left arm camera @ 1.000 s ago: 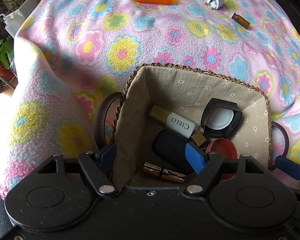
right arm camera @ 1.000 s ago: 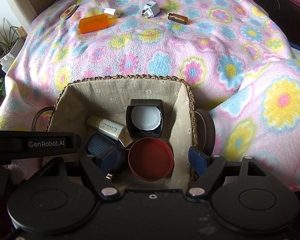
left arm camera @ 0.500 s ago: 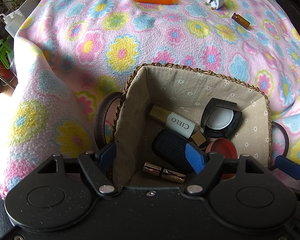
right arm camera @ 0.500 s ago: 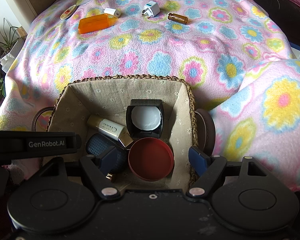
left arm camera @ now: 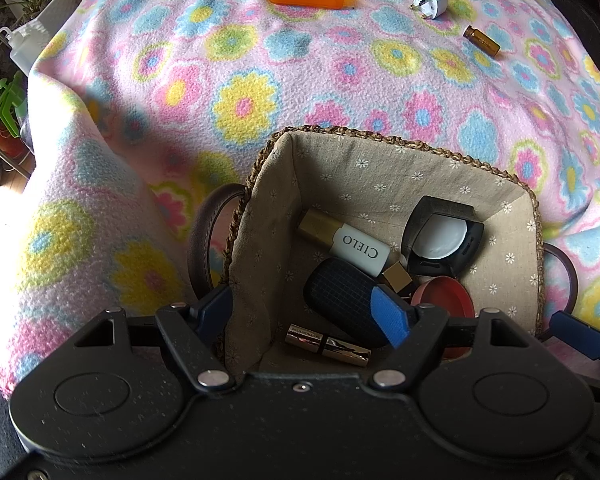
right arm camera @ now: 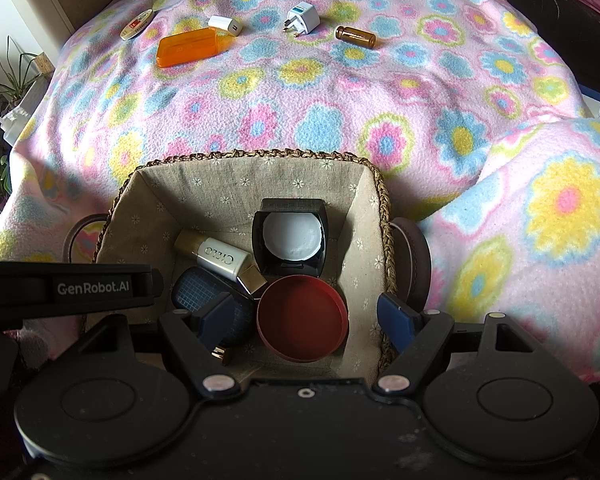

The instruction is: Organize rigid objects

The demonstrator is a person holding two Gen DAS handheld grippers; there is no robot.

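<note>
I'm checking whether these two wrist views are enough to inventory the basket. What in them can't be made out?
- Lipstick tube: right wrist view shows only its tip; the right gripper's finger covers the rest.
- Red round lid: left wrist view, partly behind the left gripper's finger.
- Basket near wall: both views, behind the gripper bodies.
- Oval tag: right wrist view, print too small; outside the left view.

Basket (right arm camera: 384, 216) near on blanket (right arm camera: 340, 92), jar lid (right arm camera: 302, 318) inside, charger (right arm camera: 225, 25) and vial (right arm camera: 355, 36) far behind
</note>
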